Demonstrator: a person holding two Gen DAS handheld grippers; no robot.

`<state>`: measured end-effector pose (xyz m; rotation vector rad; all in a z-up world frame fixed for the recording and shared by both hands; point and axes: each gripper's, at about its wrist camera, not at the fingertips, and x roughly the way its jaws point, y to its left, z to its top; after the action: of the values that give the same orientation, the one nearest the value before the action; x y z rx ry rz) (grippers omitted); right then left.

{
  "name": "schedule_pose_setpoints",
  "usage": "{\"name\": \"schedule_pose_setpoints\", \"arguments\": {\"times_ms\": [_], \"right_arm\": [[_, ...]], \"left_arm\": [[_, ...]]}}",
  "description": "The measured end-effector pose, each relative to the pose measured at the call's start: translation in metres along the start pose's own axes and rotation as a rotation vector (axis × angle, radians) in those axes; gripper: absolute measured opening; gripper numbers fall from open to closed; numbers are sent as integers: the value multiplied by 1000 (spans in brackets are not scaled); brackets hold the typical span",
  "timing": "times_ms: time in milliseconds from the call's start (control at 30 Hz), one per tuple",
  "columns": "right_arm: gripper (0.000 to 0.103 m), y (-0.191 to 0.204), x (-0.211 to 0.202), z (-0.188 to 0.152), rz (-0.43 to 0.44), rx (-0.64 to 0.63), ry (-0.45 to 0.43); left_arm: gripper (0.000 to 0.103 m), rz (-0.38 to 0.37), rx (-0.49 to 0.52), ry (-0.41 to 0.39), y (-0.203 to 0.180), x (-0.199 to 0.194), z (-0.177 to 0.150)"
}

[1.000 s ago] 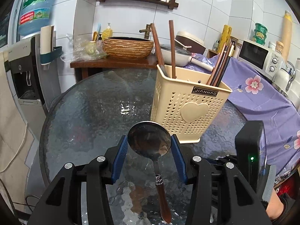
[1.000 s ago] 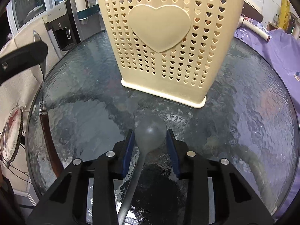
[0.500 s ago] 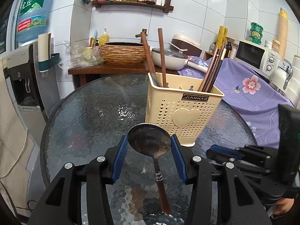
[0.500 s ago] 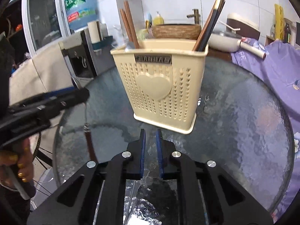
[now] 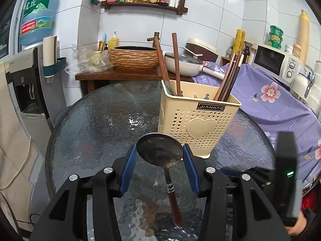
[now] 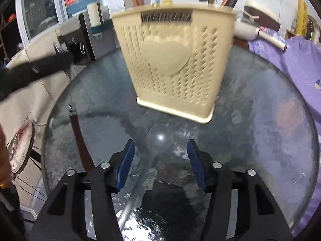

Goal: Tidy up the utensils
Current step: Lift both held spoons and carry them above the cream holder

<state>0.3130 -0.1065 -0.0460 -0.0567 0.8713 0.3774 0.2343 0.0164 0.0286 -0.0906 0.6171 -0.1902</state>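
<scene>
White-tiled wall [image 5: 210, 16] with a wooden shelf [image 5: 144, 5] of bottles. Water dispenser [image 5: 30, 84] at left, blue bottle on top. Dark wooden side table [image 5: 120, 74] carrying a woven basin [image 5: 133, 57]. Round textured glass table [image 5: 96, 124]. Purple floral cloth [image 5: 270, 104] at right, microwave [image 5: 277, 63] behind it.

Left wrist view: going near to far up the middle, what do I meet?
Left gripper shut on the ladle → cream basket on the glass table → white pan → shelf of bottles.
</scene>
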Motion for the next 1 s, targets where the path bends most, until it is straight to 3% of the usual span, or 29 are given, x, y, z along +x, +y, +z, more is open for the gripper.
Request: {"name": "schedule_pose_setpoints", "arguments": {"times_ms": [233, 400, 567, 767, 1000], "right_arm": [[47, 12, 33, 2, -61, 17, 63], [37, 18, 42, 7, -102, 15, 62], [36, 22, 49, 13, -111, 12, 59], [36, 12, 37, 14, -14, 56, 31], [36, 2, -10, 17, 53, 34, -95]], "left_arm": [[46, -6, -14, -4, 6, -4, -2], [46, -10, -15, -4, 8, -4, -3], [46, -11, -19, -2, 8, -4, -2], [46, -14, -16, 2, 8, -1, -2], [46, -26, -3, -4, 3, -3, 0]]}}
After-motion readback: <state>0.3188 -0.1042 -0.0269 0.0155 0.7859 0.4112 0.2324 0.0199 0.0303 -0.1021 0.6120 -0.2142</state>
